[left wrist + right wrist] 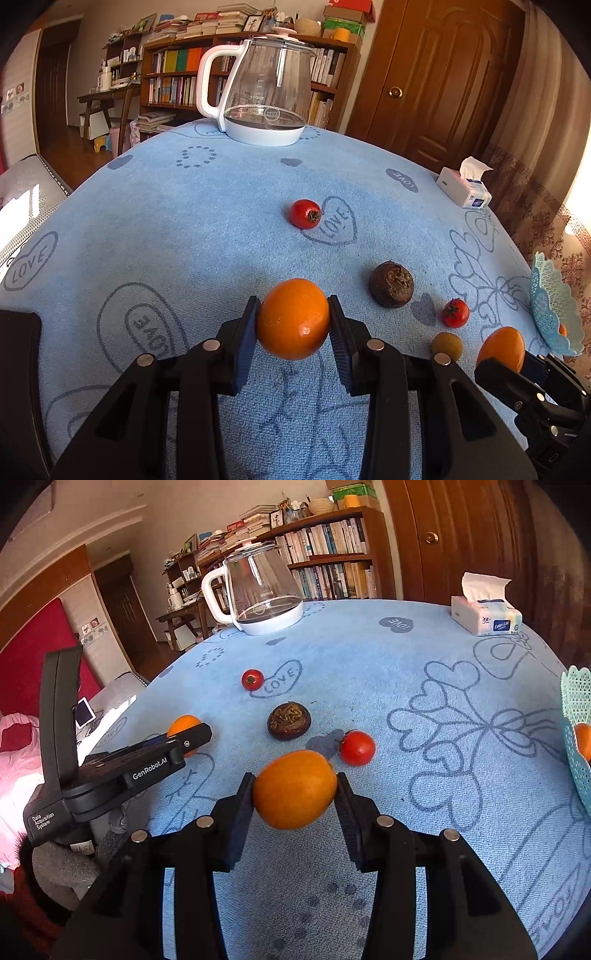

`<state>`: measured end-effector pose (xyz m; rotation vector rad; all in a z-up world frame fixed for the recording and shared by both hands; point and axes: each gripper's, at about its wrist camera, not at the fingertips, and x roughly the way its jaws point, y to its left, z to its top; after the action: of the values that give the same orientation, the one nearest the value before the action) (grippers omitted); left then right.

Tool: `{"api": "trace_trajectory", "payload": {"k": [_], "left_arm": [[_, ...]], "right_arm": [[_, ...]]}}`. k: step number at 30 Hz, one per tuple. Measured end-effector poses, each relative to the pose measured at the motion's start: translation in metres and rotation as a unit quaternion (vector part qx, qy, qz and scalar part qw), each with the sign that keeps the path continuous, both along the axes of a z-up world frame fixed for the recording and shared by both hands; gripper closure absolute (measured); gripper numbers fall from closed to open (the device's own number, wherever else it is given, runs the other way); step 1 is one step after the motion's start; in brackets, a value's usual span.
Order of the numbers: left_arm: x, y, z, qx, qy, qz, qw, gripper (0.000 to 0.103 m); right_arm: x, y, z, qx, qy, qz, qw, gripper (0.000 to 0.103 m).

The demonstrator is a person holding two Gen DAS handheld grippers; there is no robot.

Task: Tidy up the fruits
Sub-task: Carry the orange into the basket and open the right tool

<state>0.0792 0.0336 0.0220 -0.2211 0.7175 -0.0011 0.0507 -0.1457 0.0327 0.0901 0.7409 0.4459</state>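
My left gripper (293,306) is shut on an orange (293,328), both pads pressing its sides. My right gripper (295,782) is likewise shut on a second orange (294,794), which also shows at the lower right of the left wrist view (502,345). On the blue cloth lie a small tomato (357,747), a dark brown round fruit (289,720), a red fruit (252,679) farther back, and a small yellow-brown fruit (447,345). A teal lattice basket (574,698) stands at the right edge with an orange fruit (583,738) inside.
A glass kettle on a white base (266,598) stands at the table's far side. A tissue pack (485,616) sits at the far right corner. The left gripper's body (122,768) reaches in from the left of the right wrist view. The table edge drops off beyond the basket.
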Motion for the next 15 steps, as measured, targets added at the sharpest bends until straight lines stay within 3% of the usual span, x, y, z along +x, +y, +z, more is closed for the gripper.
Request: {"api": "trace_trajectory", "payload": {"k": [15], "left_arm": [[-0.002,-0.002,0.002,0.004,-0.009,-0.008,0.9999,0.066]], "right_arm": [[-0.009,-0.071,0.018,0.030,-0.026,-0.104,0.994,0.059]]}}
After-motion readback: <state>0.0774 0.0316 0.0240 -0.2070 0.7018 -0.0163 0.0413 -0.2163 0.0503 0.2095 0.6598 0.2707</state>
